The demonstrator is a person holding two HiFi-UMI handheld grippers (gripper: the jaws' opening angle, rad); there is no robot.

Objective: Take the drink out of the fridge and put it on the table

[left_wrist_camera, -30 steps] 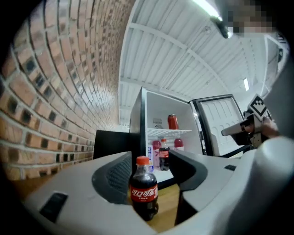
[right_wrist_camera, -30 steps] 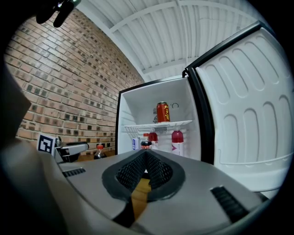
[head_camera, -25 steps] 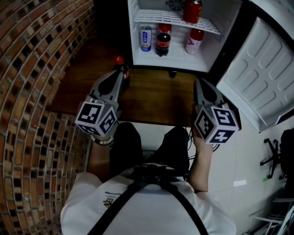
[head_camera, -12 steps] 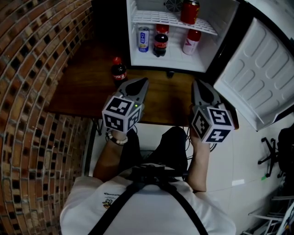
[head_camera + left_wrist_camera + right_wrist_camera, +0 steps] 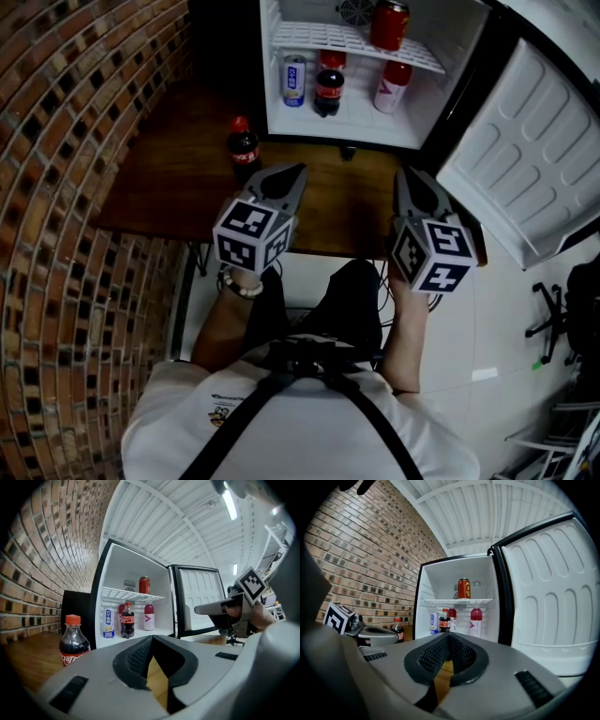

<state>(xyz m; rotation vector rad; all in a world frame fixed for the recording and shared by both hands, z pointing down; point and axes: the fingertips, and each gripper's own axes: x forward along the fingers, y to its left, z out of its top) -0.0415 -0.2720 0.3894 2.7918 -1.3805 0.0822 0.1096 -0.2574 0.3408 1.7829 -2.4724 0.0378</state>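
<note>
A small cola bottle (image 5: 242,147) with a red cap stands upright and alone on the brown wooden table (image 5: 169,192), left of the open fridge (image 5: 361,131). My left gripper (image 5: 298,172) hovers over the table to the bottle's right, apart from it, shut and empty. In the left gripper view the same bottle (image 5: 74,641) stands at the left, well clear of my left gripper (image 5: 152,637). My right gripper (image 5: 403,172) is level beside it, facing the fridge, its pads together with nothing held. In the right gripper view my right gripper (image 5: 449,635) points at the fridge shelves.
Inside the fridge stand a blue-white can (image 5: 293,80), another cola bottle (image 5: 329,91), a red-and-white bottle (image 5: 392,86) and, on the wire shelf, a red can (image 5: 387,23). The white fridge door (image 5: 534,159) hangs open at the right. A brick wall (image 5: 66,141) runs along the left.
My left gripper has drawn away from the cola bottle, moving right and back toward me, and the bottle stays standing on the table. The right gripper has kept still.
</note>
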